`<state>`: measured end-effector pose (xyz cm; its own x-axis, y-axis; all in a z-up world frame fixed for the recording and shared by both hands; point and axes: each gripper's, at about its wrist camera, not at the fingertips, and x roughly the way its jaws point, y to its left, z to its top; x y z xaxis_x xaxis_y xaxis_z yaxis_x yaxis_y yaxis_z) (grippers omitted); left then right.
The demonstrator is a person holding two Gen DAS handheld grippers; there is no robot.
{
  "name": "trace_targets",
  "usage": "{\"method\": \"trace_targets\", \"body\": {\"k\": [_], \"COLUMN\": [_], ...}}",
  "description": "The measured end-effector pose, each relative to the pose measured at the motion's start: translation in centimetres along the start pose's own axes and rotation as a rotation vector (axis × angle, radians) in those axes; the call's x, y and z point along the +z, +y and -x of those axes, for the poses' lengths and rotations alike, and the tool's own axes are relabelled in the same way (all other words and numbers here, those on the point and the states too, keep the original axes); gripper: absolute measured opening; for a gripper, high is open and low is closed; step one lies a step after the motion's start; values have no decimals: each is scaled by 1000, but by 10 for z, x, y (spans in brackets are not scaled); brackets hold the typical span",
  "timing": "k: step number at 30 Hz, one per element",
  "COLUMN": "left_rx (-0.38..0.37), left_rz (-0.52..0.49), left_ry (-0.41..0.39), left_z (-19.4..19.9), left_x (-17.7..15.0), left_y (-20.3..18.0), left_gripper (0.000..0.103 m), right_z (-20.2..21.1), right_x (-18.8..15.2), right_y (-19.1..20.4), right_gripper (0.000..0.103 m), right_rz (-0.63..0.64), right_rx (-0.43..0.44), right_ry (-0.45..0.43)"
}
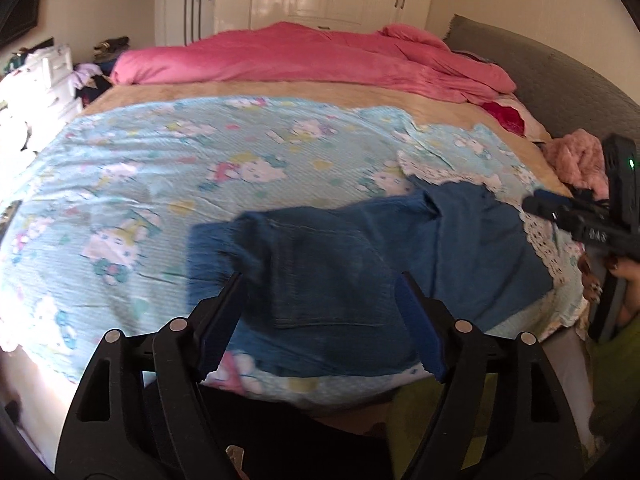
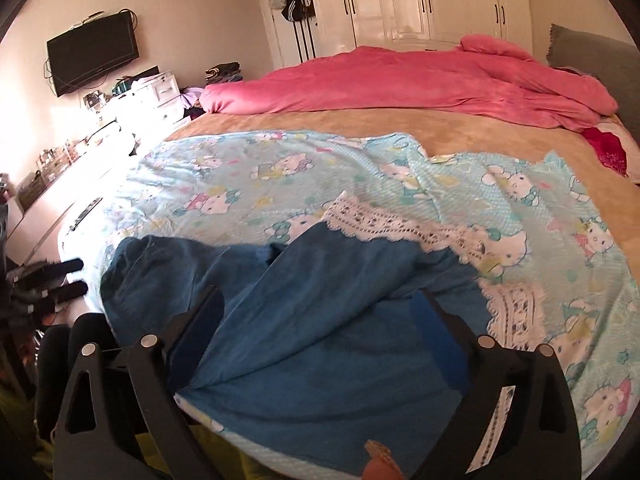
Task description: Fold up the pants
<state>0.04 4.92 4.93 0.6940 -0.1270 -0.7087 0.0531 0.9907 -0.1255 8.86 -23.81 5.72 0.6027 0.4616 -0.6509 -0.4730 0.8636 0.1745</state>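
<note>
Pants (image 2: 320, 320) lie folded on bed (image 2: 400, 128) beneath both open jaws.

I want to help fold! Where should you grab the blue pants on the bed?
Probably at the near edge of the pants, coming from the foot of the bed. They lie flat there, hanging slightly over the edge, so a pad can slip under. Both grippers are open.

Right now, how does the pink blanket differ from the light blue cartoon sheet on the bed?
The pink blanket is plain, while the cartoon sheet carries a printed cat pattern and a white lace edge. The pink blanket lies bunched in thick folds at the far side of the bed; the cartoon sheet is spread nearly flat on the near side. The blue pants rest on the cartoon sheet, not on the pink blanket. Both lie on the same tan cover.
</note>
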Motion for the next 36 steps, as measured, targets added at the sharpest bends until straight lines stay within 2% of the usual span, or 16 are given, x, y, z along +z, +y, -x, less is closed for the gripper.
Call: {"method": "trace_targets", "body": {"k": [7,11,18,20,24,26,29,30,32,33,34,35,36], "left_rx": [-90,-139,-213,-223,-236,-235,-240,-240,-241,-243,-244,-246,-249], "left_rz": [-28,-64,-111,-113,-118,-122,-126,-130,-135,-140,-142,-143,-142], "left_ry": [50,87,144,157,187,195,220,225,222,219,216,213,212], "left_z": [-27,-45,-78,-86,-105,-112,-123,-126,-126,-125,-123,-123,-122], "left_x": [-4,-6,-6,-5,-4,-5,-8,-11,-13,-13,-13,-14,-15], "left_y": [-31,-54,-87,-90,-95,-96,-97,-97,-97,-97,-97,-97,-96], "left_gripper": [68,67,47,44,36,29,14,13,13,13,13,13,13], "right_z": [-15,-37,-117,-141,-187,-205,-226,-230,-231,-229,-226,-223,-215], "right_x": [31,54,82,84,85,84,84,84,84,84,84,85,85], "right_y": [-3,0,5,5,3,-3,-15,-20,-26,-28,-31,-35,-42], "right_gripper": [94,94,94,94,94,94,94,93,75,57,49,31,20], "right_rz": [50,77,95,82,93,61,-20,-42,-41,-24,-22,-29,-49], "right_rx": [-27,-11,-45,-54,-143,-158,-166,-172,-202,-220,-202,-179,-157], "right_ry": [6,30,176,228,302,336,375,370,355,341,332,325,315]}}
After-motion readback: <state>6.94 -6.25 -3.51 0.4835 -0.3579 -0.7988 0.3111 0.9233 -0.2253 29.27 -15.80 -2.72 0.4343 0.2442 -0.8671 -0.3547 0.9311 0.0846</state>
